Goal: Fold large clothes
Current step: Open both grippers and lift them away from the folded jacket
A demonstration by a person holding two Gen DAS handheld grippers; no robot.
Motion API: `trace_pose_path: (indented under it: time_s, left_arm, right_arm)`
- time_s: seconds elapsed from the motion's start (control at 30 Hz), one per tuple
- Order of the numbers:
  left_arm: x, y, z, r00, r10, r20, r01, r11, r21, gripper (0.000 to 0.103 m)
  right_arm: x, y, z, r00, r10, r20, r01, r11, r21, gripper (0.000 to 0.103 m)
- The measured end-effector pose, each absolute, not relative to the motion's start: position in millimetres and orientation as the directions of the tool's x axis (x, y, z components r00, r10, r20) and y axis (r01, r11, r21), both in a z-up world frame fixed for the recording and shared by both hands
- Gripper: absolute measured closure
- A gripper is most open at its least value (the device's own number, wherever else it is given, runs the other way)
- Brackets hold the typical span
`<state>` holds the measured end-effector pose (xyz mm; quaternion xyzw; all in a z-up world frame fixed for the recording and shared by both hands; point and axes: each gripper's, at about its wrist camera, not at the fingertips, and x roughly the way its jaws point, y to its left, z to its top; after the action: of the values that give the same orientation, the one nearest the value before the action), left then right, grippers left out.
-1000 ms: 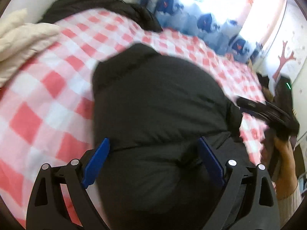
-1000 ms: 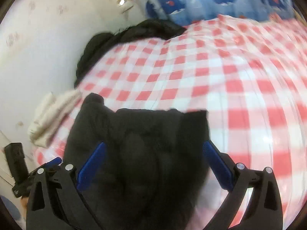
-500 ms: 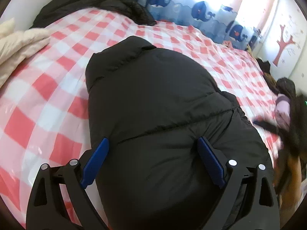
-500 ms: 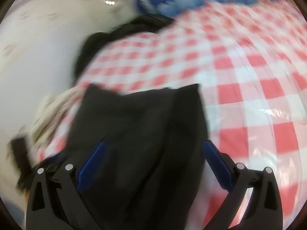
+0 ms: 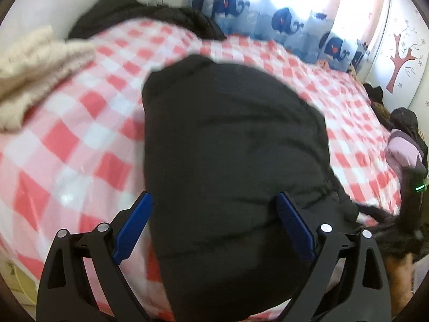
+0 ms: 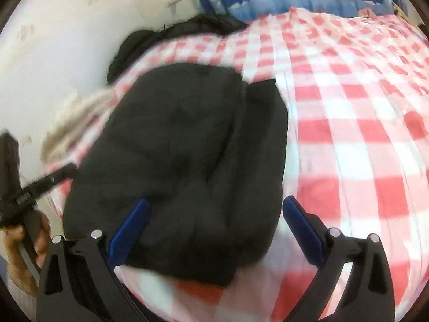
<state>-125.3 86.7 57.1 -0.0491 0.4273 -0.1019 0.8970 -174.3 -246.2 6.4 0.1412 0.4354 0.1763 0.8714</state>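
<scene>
A black padded jacket (image 5: 233, 161) lies folded into a compact bundle on the red-and-white checked bedcover (image 5: 80, 139). In the right wrist view the same jacket (image 6: 182, 161) shows a flap folded along its right side. My left gripper (image 5: 213, 220) hangs open above the jacket's near end, its blue pads wide apart with nothing between them. My right gripper (image 6: 214, 222) is open too, over the jacket's near edge. The left gripper's body and the hand holding it (image 6: 24, 230) show at the left edge of the right wrist view.
A cream knitted garment (image 5: 34, 64) lies at the bed's left side by the white wall. Another black garment (image 5: 150, 13) is piled at the far corner. Whale-print curtains (image 5: 281, 24) hang behind the bed. A lilac and dark bundle (image 5: 405, 150) sits off the bed's right edge.
Both grippers have pulled back and risen from the jacket, staying open. The jacket now lies squarer and more compact on the bedcover.
</scene>
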Motion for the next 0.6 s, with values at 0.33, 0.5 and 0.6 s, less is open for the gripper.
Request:
trace_pose_path:
  time_s: [0.33, 0.5, 0.6]
  left_arm:
    - [-142.4, 84.0, 57.4, 0.626, -0.147, -0.766, 0.109, 0.989, -0.101, 0.012]
    - [-152.7, 82.2, 62.6, 0.617, -0.129, -0.777, 0.109, 0.991, -0.079, 0.012]
    - [-163.6, 87.3, 73.8, 0.635, -0.087, -0.767, 0.092, 0.995, -0.037, 0.012]
  right_arm:
    - [-199.8, -240.1, 26.6, 0.623, 0.393, -0.676, -0.162, 0.911, 0.380, 0.007]
    - [-172.3, -203.4, -6.5, 0.493, 0.379, -0.783, -0.211, 0.925, 0.315, 0.007]
    - [-180.6, -204.2, 0.7, 0.532, 0.365, -0.764, -0.180, 0.930, 0.319, 0.007]
